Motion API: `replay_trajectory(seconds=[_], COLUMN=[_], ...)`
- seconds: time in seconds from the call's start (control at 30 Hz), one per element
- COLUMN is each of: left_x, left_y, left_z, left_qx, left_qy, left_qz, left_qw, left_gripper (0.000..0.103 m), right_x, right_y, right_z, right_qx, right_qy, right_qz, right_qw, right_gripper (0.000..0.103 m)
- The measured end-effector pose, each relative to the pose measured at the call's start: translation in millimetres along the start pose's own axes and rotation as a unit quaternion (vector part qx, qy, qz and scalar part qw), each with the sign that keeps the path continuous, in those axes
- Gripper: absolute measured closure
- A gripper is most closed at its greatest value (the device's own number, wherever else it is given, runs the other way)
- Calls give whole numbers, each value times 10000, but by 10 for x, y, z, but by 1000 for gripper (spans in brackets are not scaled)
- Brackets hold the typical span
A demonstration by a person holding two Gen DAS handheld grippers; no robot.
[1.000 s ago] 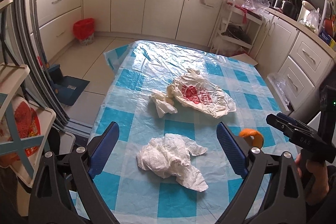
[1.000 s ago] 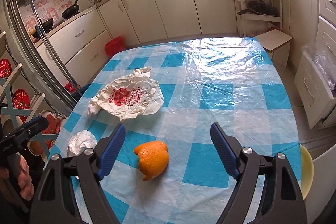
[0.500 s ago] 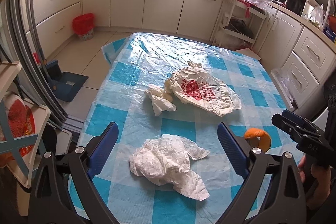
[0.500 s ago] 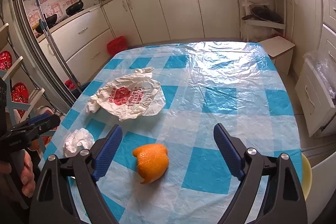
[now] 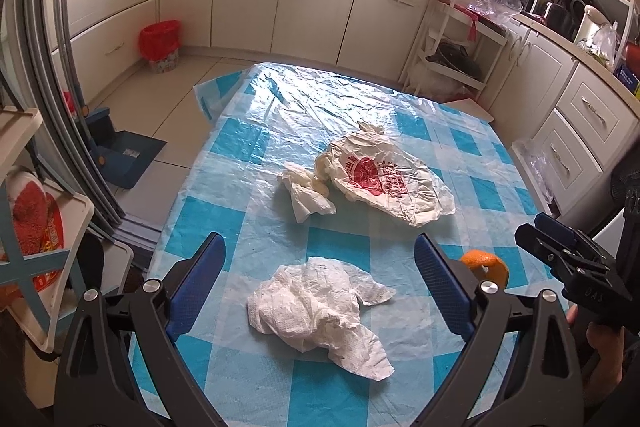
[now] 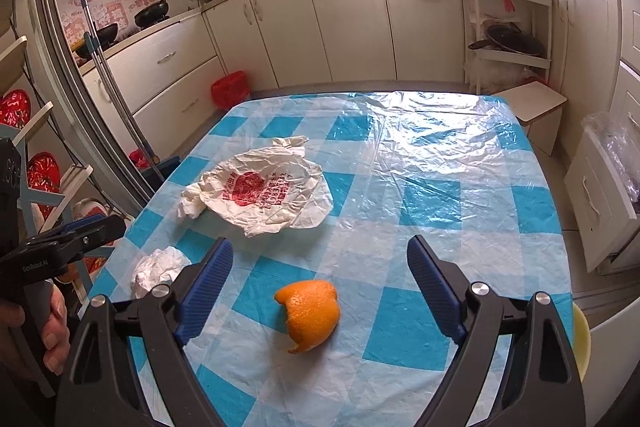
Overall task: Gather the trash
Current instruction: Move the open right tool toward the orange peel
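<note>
On the table point(image 5: 224, 155) with its blue-and-white checked plastic cover, 4 bits of trash lie about and none of them is picked up yet. The left gripper point(image 5: 320, 267) hangs over the near edge with its jaws spread wide and nothing in them. A crumpled paper towel point(image 5: 316, 311) lies straight ahead of it and just below, framed between the 2 blue pads but not touched by either. Its longer side runs from the near right to the far left, roughly across the jaws' gap, so I judge a short drop forward and down would bring the pads onto its bulk.

The right gripper point(image 6: 320, 287) is likewise released and empty, pads well apart. An orange peel point(image 6: 310, 311) sits on the cloth directly ahead of it, between the pads' lines and a little nearer the left pad, standing as a curled cup with its ragged tip toward the near edge. The right hand is clearly the closer one to the peel, the left hand to the towel.

Farther out, toward the middle of the table, a flattened white plastic bag point(image 6: 272, 195) with red print lies with a smaller wad of tissue point(image 5: 306, 193) touching its left edge. Both are well beyond either gripper. A red bin point(image 5: 159, 45) stands on the floor by the far cabinets.
</note>
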State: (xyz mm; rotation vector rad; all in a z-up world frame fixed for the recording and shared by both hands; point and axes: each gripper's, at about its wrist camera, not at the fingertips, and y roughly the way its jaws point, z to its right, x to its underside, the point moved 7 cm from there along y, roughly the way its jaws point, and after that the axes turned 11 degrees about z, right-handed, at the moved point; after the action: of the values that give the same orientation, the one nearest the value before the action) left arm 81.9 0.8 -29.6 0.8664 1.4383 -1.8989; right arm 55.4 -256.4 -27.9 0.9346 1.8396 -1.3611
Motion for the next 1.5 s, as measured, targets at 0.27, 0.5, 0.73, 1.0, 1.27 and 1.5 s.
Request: replay_trajectory(seconds=[0.27,0.5,0.73,1.0,1.27,1.5], left_x=[17,63,288,435,568,602], left_y=[-65,-59,-30,123,257,326], left_z=[-61,-85,-220,-193,-46,-20], left_qx=[-52,-178,-343,-241,-280,-276], left_qy=[-119,-9,65,109,462,494], left_qz=[-28,-107,-458,-798,-946,-1003], left_qw=[9999,9998,9983,9965,9941,9934], left_gripper=[12,12,12,12,12,12], right_x=[4,34,57,366,532,503], right_y=[-76,-85,-84,53,181,234], right_z=[-4,-21,6,-191,-186,-138], right_qx=[10,-11,-19,-364,-371,-397], right_qy=[-63,-133,-117,-362,-351,-163], right_qz=[-40,-95,-194,-847,-1050,-984], right_qw=[10000,9999,9997,9951,9932,9942], right_gripper=[18,18,18,18,18,18])
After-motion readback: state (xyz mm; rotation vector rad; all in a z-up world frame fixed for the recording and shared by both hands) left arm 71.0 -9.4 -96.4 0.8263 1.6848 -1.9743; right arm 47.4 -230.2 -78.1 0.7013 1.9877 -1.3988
